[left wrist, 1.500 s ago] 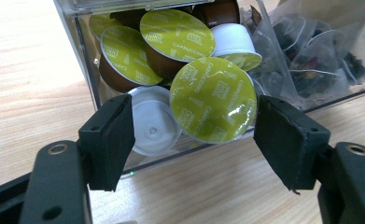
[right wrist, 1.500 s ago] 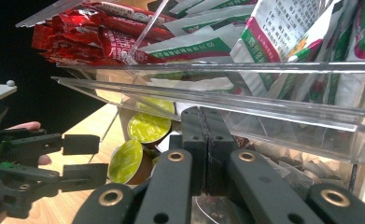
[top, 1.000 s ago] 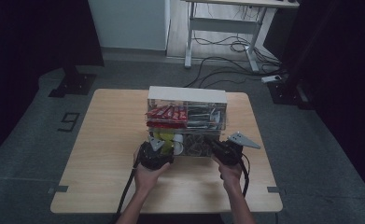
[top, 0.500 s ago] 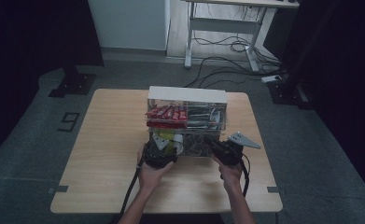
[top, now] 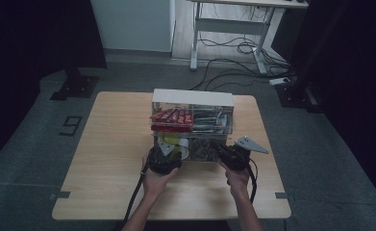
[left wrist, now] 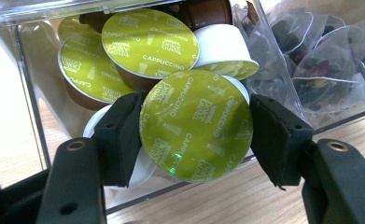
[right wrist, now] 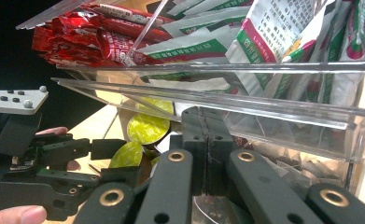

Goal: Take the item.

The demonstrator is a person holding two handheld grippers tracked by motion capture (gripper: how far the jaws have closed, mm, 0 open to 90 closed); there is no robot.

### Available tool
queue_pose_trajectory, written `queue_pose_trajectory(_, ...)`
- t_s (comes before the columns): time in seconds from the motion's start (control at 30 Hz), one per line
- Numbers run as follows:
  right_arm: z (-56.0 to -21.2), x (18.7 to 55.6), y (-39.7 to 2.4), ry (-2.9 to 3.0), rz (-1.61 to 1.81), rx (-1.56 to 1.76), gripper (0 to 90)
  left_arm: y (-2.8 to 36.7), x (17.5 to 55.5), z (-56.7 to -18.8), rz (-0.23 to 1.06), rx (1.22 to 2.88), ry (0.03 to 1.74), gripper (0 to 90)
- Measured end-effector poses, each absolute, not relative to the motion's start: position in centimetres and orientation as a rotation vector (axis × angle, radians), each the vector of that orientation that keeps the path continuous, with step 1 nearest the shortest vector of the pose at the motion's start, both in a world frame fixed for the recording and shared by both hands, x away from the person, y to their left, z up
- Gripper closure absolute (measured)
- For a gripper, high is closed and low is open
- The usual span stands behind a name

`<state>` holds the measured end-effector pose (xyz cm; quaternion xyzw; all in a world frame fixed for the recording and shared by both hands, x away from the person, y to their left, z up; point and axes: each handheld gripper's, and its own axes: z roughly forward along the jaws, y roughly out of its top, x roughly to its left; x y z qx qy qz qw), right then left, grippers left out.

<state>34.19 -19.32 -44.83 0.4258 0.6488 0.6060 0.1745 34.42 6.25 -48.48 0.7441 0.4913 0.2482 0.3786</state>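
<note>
A clear two-tier organizer box (top: 193,98) stands mid-table. Its lower left compartment holds several green-lidded cappuccino capsules (left wrist: 143,44). My left gripper (left wrist: 196,135) reaches into that compartment and is shut on one capsule (left wrist: 196,116), with a pad against each side of its lid. In the high view the left gripper (top: 169,153) is at the box's front left. My right gripper (right wrist: 203,116) is shut with nothing between its jaws, and its tips sit just under the raised clear flap (right wrist: 264,112). From above, the right gripper (top: 222,150) is at the box's front right.
Red packets (right wrist: 87,37) and green-and-white sachets (right wrist: 283,42) fill the upper tier. Mesh tea bags (left wrist: 320,60) lie in the lower right compartment. The wooden table (top: 108,144) has bare room on the left and along its front edge. Desk legs and cables lie on the floor behind.
</note>
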Motion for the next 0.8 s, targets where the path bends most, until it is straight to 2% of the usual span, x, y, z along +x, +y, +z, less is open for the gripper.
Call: queue_pose_trajectory(0.8, -44.9, 34.2, -19.4, 1.836, 1.713, 1.21, 89.1, 6.9, 33.2, -47.5, 0.621, 1.848, 1.228, 38.2)
